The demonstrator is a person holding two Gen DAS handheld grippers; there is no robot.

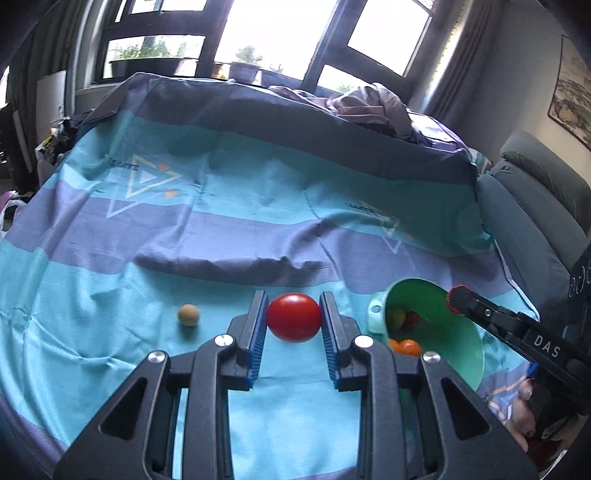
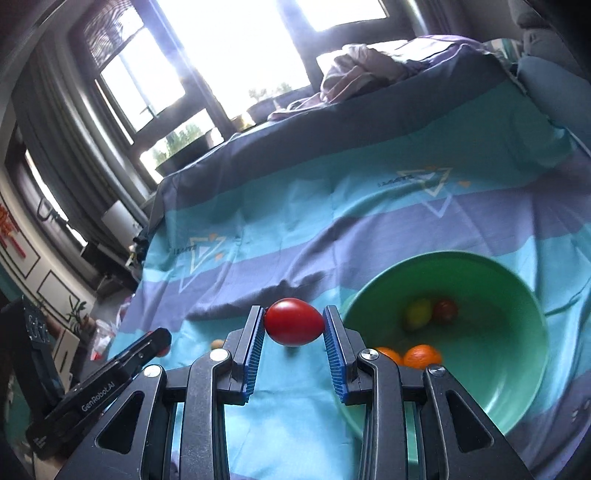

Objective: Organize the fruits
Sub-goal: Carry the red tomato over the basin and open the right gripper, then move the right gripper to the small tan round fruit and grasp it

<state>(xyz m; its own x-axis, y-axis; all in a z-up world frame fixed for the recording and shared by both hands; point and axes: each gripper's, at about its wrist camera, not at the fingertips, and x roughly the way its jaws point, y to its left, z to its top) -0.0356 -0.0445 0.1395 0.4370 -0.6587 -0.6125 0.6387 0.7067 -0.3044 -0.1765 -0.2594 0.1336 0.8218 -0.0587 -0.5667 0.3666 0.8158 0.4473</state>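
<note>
Green bowl [image 2: 517, 295]: four fruits in. Each gripper's fingers clamp a red tomato. Tan fruit [image 1: 188, 315], nine o'clock, remains on bed.

The left wrist camera is sitting just behind the left gripper [image 1: 294, 321], looking forward and downward along its fingers, across a striped bedsheet [image 1: 147, 258] toward the windows [image 1: 280, 33]. The right wrist camera is riding behind the right gripper [image 2: 294, 323], also pointing down and forward, but rolled so the room is tilting. Both views are close to the sheet and are sharing it, the green bowl [image 1: 465, 343] [image 2: 517, 295], the windows, and each other's gripper at the frame edge.
</note>
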